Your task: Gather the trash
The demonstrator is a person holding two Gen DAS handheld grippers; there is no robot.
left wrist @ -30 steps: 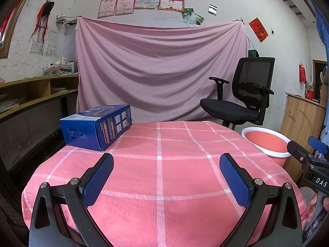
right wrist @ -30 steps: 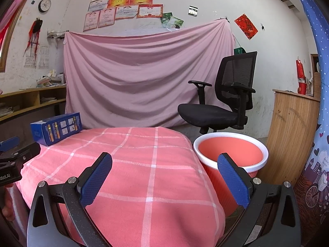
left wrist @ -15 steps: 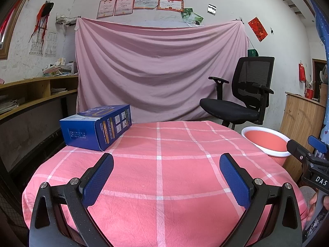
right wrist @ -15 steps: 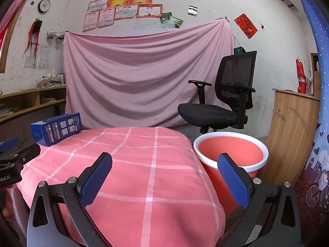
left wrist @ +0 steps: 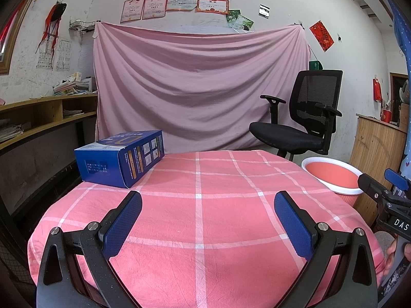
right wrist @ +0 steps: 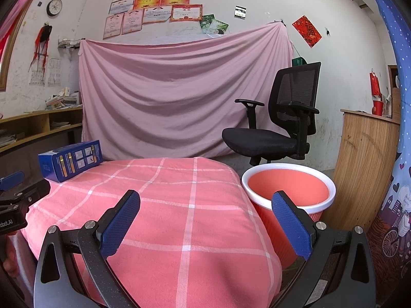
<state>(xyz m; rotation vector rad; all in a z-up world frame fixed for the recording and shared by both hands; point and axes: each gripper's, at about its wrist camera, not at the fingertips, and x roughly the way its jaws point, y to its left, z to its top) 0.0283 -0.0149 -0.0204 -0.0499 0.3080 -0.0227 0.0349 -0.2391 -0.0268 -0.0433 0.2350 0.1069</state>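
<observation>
You held the left gripper (left wrist: 208, 220) low and level at the near edge of the surface (left wrist: 200, 215), its blue-padded fingers (left wrist: 122, 223) spread wide with nothing between them, pointing across the pink checked cloth toward the draped sheet (left wrist: 200, 87). You held the right gripper (right wrist: 205, 220) at the same height off the surface's right side, its fingers (right wrist: 291, 227) likewise spread wide and empty; one tip lay over the cloth and the other in front of the bin (right wrist: 289, 187).

The blue box (left wrist: 120, 156) lay flat on its broad side at the far left corner of the surface, resting on the cloth, well apart from both grippers. It was a long carton, dark blue, with small white picture panels and yellow stripes along the side facing you and fine white print on its end flap; the flaps looked closed.

The bin, red with a white rim, stood on the floor just beside the surface's right edge, in front of the black office chair (right wrist: 277, 125). Its inside showed only red.
</observation>
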